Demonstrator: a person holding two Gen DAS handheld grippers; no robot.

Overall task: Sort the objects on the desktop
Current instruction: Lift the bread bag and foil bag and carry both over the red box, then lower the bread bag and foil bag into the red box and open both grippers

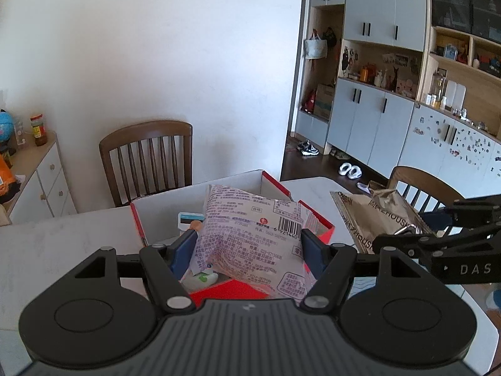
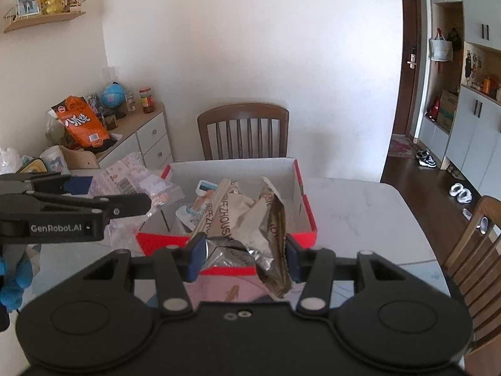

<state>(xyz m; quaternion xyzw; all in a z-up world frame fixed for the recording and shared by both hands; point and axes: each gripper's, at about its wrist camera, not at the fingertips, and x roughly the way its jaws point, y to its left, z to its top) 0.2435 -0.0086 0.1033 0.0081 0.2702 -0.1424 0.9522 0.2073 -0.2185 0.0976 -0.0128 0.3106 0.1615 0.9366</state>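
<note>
My left gripper [image 1: 247, 247] is shut on a white and purple snack packet [image 1: 250, 235] and holds it over the near part of an open red box [image 1: 141, 228] with white inner walls. My right gripper [image 2: 241, 258] is shut on a crumpled tan and silver foil bag [image 2: 247, 222], held above the front edge of the same red box [image 2: 305, 206]. Small items, among them a card and a small pouch [image 2: 194, 210], lie inside the box. Each gripper shows in the other's view: the right one [image 1: 438, 238], the left one with its packet [image 2: 103, 200].
The box stands on a white marble table [image 2: 360, 213]. Wooden chairs stand at the far side [image 2: 244, 131] and at the right [image 2: 476, 244]. A side cabinet [image 2: 147, 138] at the left carries an orange bag, a globe and a jar. Wall cupboards line the right.
</note>
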